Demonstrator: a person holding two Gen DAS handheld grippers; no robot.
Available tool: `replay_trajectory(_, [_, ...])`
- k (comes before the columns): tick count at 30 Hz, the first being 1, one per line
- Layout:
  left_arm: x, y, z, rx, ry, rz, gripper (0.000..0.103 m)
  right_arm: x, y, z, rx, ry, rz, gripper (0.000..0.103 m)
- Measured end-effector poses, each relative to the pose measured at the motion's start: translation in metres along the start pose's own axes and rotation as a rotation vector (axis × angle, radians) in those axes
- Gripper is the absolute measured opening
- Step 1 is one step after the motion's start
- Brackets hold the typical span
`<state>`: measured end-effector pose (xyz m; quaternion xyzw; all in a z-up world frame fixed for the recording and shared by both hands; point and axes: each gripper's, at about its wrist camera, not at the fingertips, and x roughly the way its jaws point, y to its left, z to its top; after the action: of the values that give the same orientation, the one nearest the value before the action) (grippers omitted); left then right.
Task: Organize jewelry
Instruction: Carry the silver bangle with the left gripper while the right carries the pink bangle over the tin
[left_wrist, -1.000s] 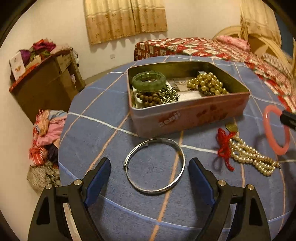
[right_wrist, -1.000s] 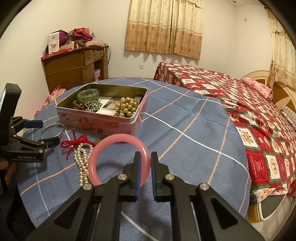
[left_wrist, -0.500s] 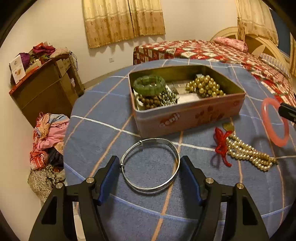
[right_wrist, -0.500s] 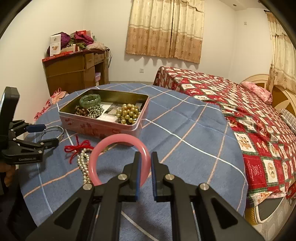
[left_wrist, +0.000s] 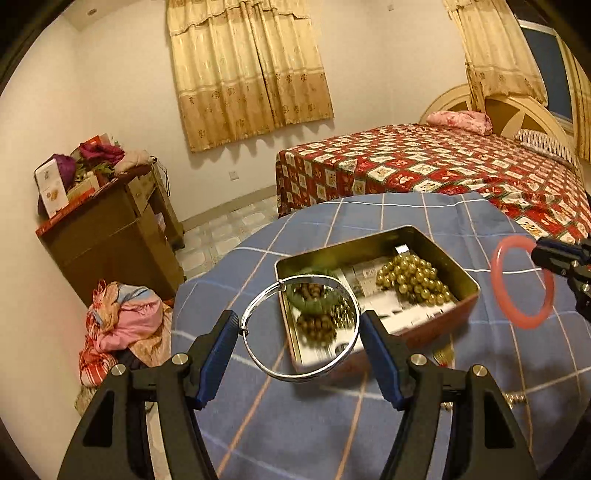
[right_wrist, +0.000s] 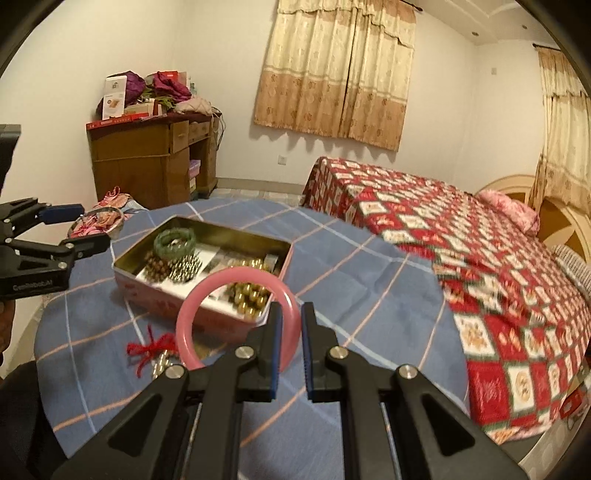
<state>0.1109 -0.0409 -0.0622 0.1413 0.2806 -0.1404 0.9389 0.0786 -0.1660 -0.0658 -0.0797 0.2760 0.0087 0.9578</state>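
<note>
The silver bangle (left_wrist: 300, 328) was clamped across its width between the blue pads of the left gripper (left_wrist: 298, 345), whose jaws had just been closing onto it, and was held in the lower centre of the left wrist view, in front of the open tin (left_wrist: 436, 243), presumably for dropping in. The pink bangle (right_wrist: 236, 317) was pinched by its rim in the nearly closed right gripper (right_wrist: 291, 350), low in the right wrist view, likewise poised before the tin. A pearl strand with a red tassel (right_wrist: 151, 350) lay on the blue checked tablecloth (right_wrist: 369, 295), left of the pink bangle.
</note>
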Motion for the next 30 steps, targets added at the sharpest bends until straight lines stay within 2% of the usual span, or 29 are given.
replay_trajectory(15, [0.046, -0.006, 0.028, 0.027, 0.023, 0.006, 0.068, 0.047, 0.006, 0.046, -0.079, 0.007, -0.022, 0.012])
replay_trajectory(30, [0.076, -0.005, 0.029, 0.059, 0.064, 0.064, 0.068, 0.077, 0.019, 0.05, -0.122, 0.055, -0.046, 0.012])
